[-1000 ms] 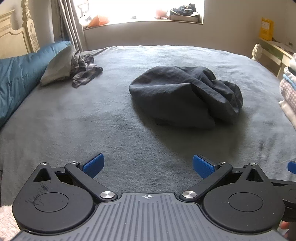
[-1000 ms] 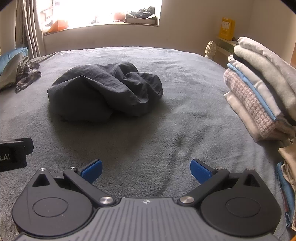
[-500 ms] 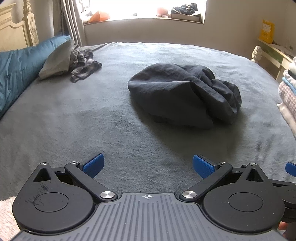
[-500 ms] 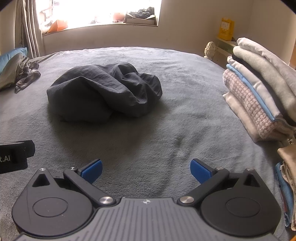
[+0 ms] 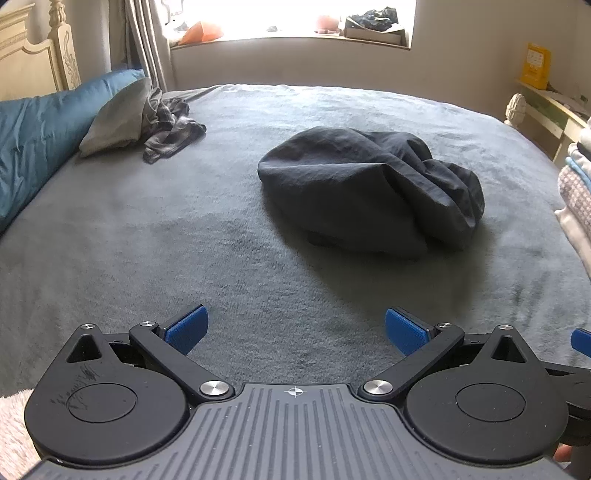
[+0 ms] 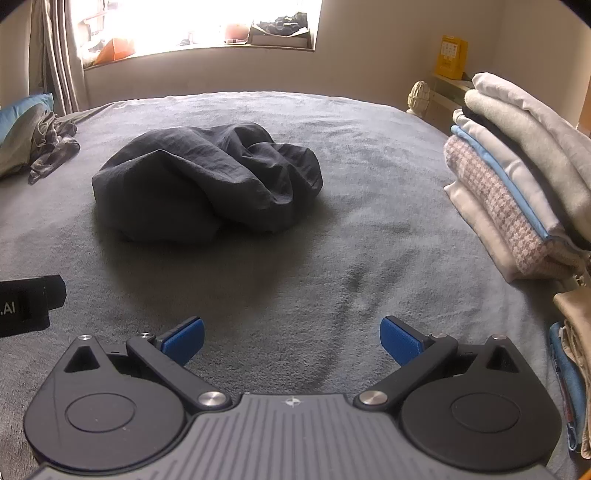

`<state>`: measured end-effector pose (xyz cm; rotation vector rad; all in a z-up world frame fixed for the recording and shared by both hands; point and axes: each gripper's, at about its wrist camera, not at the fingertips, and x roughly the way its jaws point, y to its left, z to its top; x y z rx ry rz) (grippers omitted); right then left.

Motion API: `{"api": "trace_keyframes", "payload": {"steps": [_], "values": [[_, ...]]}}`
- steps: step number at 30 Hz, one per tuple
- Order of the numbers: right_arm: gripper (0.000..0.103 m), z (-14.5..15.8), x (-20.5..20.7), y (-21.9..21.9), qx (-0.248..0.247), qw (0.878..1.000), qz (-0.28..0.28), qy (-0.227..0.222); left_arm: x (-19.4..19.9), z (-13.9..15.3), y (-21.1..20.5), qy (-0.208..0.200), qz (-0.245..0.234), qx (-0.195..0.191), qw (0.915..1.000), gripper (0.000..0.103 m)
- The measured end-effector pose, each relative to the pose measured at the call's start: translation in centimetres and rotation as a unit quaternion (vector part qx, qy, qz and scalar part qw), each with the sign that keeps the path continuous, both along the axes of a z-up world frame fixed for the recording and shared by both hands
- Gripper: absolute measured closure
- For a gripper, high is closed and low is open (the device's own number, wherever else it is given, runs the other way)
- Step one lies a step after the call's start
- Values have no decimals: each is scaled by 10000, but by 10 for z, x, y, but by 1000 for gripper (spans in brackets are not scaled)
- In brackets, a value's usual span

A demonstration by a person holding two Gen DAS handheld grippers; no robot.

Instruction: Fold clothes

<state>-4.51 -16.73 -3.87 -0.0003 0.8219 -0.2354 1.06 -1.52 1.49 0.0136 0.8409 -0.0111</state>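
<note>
A dark crumpled garment lies on the bed; the left gripper and right gripper hover short of it, jaws spread wide, empty.

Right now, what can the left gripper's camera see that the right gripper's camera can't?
Only the left wrist view shows the cream headboard and most of the big blue pillow. Only the right wrist view shows the whole stack of folded clothes, with more folded things nearer the camera. Both show the crumpled dark garment on the grey bed, the bright window, and open, empty grippers: left gripper, right gripper.
</note>
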Motion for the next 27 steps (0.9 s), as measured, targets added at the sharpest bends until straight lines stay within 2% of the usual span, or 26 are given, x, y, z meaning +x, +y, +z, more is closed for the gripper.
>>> {"api": "trace_keyframes", "payload": {"steps": [17, 27], "values": [[0, -1, 0, 1, -17, 10000, 11, 28, 1, -2, 2, 66, -46, -23, 10000, 0], [0, -3, 0, 0, 41, 10000, 29, -20, 3, -2, 8, -203, -114, -209, 9995, 0]]}}
